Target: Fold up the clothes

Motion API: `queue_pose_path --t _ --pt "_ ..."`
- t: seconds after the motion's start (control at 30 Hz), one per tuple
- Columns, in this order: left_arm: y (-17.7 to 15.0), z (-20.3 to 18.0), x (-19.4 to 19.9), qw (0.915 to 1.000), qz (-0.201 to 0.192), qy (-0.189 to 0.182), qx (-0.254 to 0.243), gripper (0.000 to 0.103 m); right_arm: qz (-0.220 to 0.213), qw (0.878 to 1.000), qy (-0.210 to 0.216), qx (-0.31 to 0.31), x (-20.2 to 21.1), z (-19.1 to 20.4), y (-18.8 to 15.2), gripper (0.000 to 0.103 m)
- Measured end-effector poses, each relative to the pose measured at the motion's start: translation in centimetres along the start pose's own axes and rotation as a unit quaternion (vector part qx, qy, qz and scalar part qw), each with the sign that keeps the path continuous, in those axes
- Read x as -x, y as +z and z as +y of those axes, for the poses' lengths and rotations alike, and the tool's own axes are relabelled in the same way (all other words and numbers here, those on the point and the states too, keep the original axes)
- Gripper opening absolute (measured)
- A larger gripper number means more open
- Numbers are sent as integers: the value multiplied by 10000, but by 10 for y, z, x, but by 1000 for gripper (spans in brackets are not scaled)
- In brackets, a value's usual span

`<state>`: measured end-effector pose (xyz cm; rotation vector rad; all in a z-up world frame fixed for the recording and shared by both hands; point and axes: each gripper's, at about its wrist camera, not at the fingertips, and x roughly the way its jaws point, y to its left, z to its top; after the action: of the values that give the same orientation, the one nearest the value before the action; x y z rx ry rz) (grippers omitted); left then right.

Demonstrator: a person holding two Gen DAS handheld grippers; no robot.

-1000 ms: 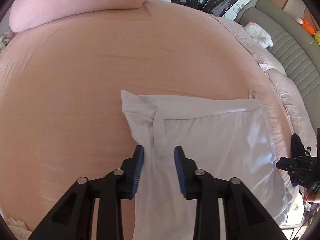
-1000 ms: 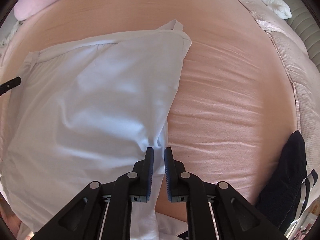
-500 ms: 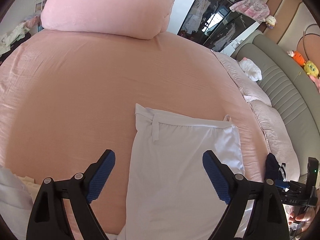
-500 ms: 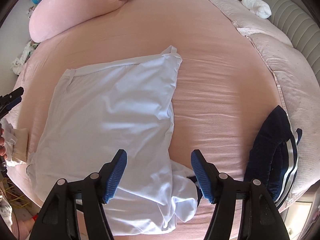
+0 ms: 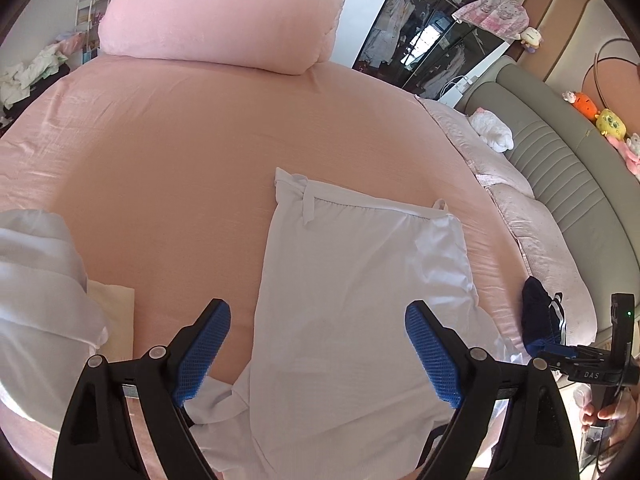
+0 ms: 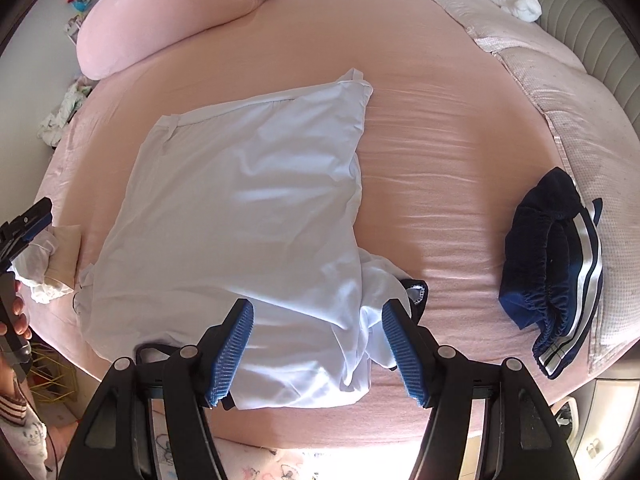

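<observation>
Two grippers hang over the pink bed (image 6: pixel 460 128), both spread wide, nothing between the pads. Left gripper (image 5: pixel 318 352) and right gripper (image 6: pixel 316 344) have just been opening. White garment (image 6: pixel 240 208) lies flat near the bed's near edge, long axis running away from that edge, waistband at the far end. Lettering "DAS" is legible on the right gripper's body in the left wrist view.

bed (image 6: pixel 440 92), pink sheet | on it: white garment (image 6: pixel 248 200); navy shorts (image 6: pixel 556 252); pink duvet roll (image 5: pixel 224 16)

White letters "DAS" stand on the right hand-held gripper (image 5: pixel 554 350).
</observation>
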<state>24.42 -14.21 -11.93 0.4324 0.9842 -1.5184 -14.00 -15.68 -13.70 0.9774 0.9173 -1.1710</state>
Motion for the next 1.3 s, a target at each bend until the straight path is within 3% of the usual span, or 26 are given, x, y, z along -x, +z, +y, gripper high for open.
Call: queue_pose_path --t 0.2,0.47,0.87,1.1,1.3 --pt "-29 1 21 9998 -170 79 -98 90 -38 9977 267 -624 0 -30 -28 66" --pt "-68 1 35 9999 -91 101 73 90 -92 9910 594 -1197 1 -48 -68 69" --pt "-113 -28 42 9997 42 191 -165 90 101 9955 504 -793 -15 -17 -117 69" --pt "-133 -37 32 9993 345 -16 -169 90 -95 9913 909 -950 -17 -16 -132 69" --pt "-145 -31 44 9997 229 8 -102 90 -174 9709 1708 -1670 -23 -37 -149 69"
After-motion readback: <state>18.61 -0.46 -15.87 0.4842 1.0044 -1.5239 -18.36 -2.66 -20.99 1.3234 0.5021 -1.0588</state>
